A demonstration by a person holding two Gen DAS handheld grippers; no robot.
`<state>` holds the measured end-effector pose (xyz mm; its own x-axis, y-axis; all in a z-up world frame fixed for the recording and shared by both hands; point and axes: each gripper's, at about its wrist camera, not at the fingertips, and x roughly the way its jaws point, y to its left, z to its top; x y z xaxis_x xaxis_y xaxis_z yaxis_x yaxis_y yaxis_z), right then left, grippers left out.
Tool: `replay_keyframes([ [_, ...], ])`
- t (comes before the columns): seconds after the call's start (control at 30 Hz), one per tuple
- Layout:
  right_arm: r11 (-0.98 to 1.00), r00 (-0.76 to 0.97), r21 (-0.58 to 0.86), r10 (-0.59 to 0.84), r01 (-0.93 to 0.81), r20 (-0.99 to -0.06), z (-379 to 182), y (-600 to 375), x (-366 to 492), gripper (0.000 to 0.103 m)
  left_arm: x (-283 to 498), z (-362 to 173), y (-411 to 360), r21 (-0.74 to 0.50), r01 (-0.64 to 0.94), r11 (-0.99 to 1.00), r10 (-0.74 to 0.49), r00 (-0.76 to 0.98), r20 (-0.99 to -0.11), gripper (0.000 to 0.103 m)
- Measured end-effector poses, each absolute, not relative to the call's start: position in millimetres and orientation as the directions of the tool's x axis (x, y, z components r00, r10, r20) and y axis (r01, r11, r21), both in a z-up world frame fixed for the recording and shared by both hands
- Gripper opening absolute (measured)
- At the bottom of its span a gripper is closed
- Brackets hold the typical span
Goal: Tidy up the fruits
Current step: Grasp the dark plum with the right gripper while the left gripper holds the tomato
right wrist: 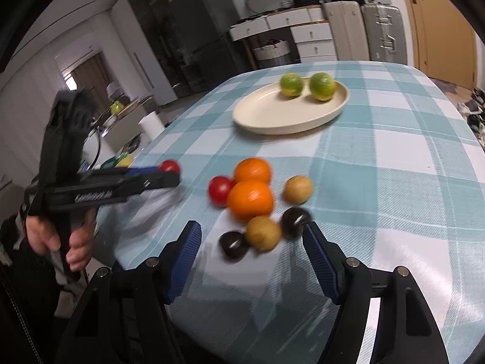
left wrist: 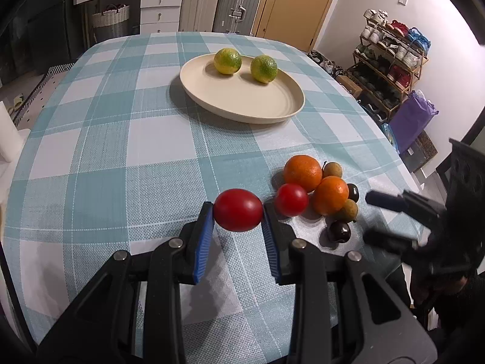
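My left gripper (left wrist: 238,218) is shut on a red tomato (left wrist: 238,210) and holds it just above the checked tablecloth; it also shows in the right wrist view (right wrist: 169,166). A cream plate (left wrist: 257,103) farther back carries two green-yellow limes (left wrist: 227,60) (left wrist: 264,69). To the right lies a pile: a second red tomato (left wrist: 291,199), two oranges (left wrist: 302,173) (left wrist: 330,195), two tan longans (left wrist: 332,170) and two dark cherries (left wrist: 339,232). My right gripper (right wrist: 251,242) is open, its fingers either side of a longan (right wrist: 263,233) and the cherries (right wrist: 233,246).
The table's right edge (left wrist: 403,163) drops off near the pile. A shoe rack (left wrist: 391,57) and purple bag (left wrist: 412,121) stand beyond it. Suitcases (left wrist: 236,3) and drawers stand behind the table. A paper towel roll (right wrist: 150,126) stands off the left side.
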<state>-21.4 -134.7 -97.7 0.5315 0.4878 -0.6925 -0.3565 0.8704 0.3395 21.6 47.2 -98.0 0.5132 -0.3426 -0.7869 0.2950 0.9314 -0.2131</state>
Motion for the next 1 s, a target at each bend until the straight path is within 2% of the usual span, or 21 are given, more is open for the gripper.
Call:
replay_keyframes([
  [0.4,0.871,0.485,0.336,0.481,-0.357,-0.730,-106.8,-110.2,-40.2,0.065,19.8,-97.5,47.5,-0.219,0.292,0.931,-0.346,0.514,-0.785,0.029],
  [0.47,0.870,0.468,0.355,0.486,-0.343,-0.738,-110.6,-109.0,-36.1,0.058,18.7,-98.4,47.7,-0.220,0.292,0.931,-0.347,0.513,-0.785,0.029],
  [0.63,0.873,0.467,0.385,0.485,-0.297,-0.740,-112.3,-108.3,-27.6,0.053,17.7,-100.6,50.1,-0.225,0.288,0.931,-0.348,0.511,-0.786,0.029],
  [1.0,0.915,0.520,0.296,0.400,-0.274,-0.755,-112.7,-98.0,-24.2,0.041,17.3,-105.9,59.3,-0.242,0.269,0.932,-0.350,0.507,-0.788,0.029],
])
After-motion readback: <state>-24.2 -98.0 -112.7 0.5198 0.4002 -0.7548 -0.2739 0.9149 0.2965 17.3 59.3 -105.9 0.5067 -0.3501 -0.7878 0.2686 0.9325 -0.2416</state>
